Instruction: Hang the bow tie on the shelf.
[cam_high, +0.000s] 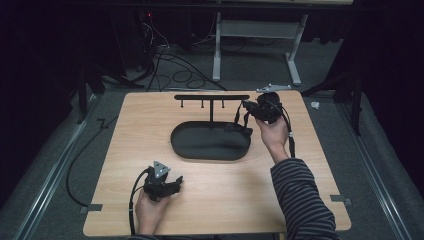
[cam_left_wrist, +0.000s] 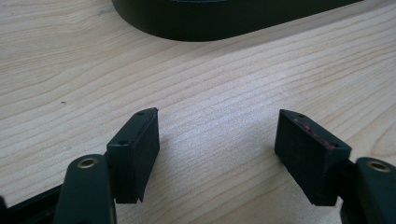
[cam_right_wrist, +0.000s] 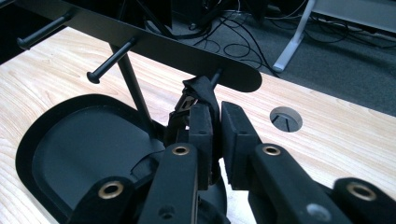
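A wooden table (cam_high: 215, 195) is seen from above, with a person's two forearms coming in from the near edge, each hand holding a set of black tongs.

In the middle of the table stands a black rack (cam_high: 211, 98): an oval tray base (cam_high: 200, 147), a thin upright post, and a flat crossbar at the top with short pegs (cam_right_wrist: 109, 59) sticking out of it.

The right tongs (cam_high: 246, 118), held by a hand in a striped sleeve (cam_high: 300, 195), reach the right end of the rack. In the right gripper view these tongs (cam_right_wrist: 215, 122) stand narrow, with only a slim gap between the jaws. A black strap (cam_right_wrist: 201, 93) with a small metal buckle hangs from the peg nearest the crossbar's right end and runs down into that gap. It lies against the left jaw; whether the other jaw presses on it cannot be told. The strap's lower end sits over the right rim of the tray.

The left tongs (cam_high: 175, 182) rest low over the table near its front edge, well apart from the rack. In the left gripper view they (cam_left_wrist: 217, 140) stand wide, with only bare wood between the jaws and the tray's dark rim further ahead.

A round cable hole (cam_right_wrist: 286, 119) lies in the tabletop beyond the rack.
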